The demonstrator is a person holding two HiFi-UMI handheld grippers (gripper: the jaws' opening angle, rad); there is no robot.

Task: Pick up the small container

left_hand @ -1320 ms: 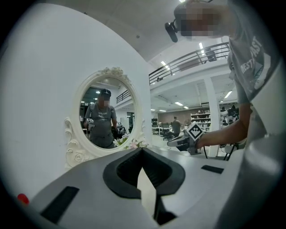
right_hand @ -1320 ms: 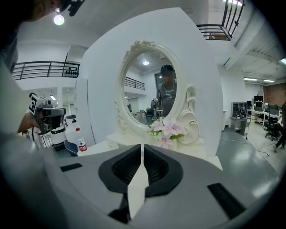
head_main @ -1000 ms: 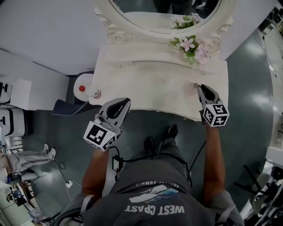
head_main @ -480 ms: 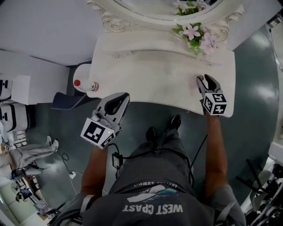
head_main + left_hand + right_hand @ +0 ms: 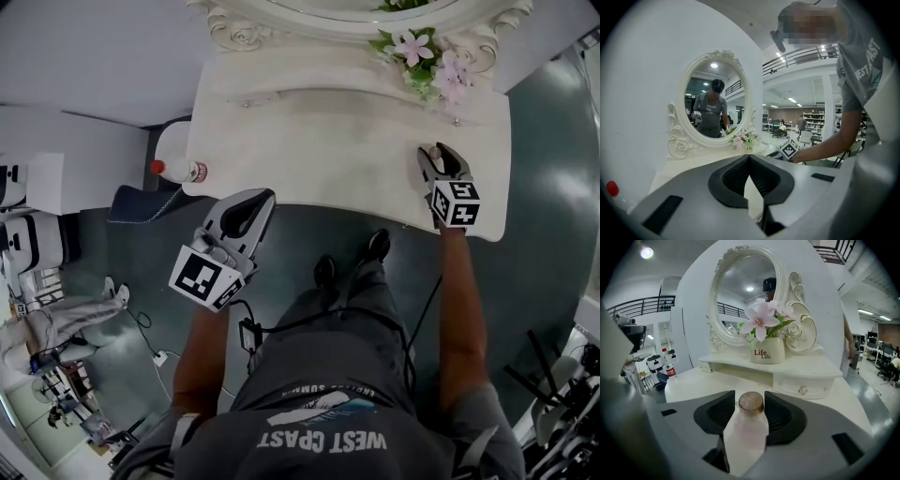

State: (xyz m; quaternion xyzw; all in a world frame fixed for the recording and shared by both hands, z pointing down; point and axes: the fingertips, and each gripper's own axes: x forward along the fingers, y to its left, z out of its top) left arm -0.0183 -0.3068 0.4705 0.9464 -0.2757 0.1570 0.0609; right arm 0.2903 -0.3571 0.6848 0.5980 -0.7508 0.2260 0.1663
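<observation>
**Small Container: Position Between the Right Gripper Jaws Before Closure**

Small container (image 5: pixel 751 430) stands upright on the dressing table (image 5: pixel 319 159), near the front right edge. It sits directly between the jaws of the right gripper (image 5: pixel 438 153). Those jaws have just been opening and stand wide, with one black pad on each side of the cap (image 5: pixel 751 401). A narrow gap shows on both sides, so nothing is gripped yet. The placement appears deliberate: the gripper straddles the bottle so that closure lands evenly on both sides without tipping it.

The left gripper (image 5: pixel 749 159) has its jaws together with nothing between them. It hangs off the front edge of the table, well apart from the container, and is judged to be parked clear of the work.

Materials and shapes:
- Container: a small bottle with a translucent pale pink body, rounded shoulders and a round bronze-toned cap. The smooth wall is judged slippery.
- Gripper pads: ribbed black faces, suited to holding a smooth wall.
- Dressing table: glossy white, with a curved front edge and a raised shelf with a drawer and a faceted knob (image 5: pixel 802 390).
- Mirror (image 5: pixel 745 291): oval, in a carved scroll frame.
- Flower pot (image 5: pixel 767 354): white, glazed and printed, on the shelf behind the container, holding pink flowers (image 5: pixel 761 317).
- Plastic bottle (image 5: pixel 178 171): clear with a red cap, at the left end of the table.
</observation>
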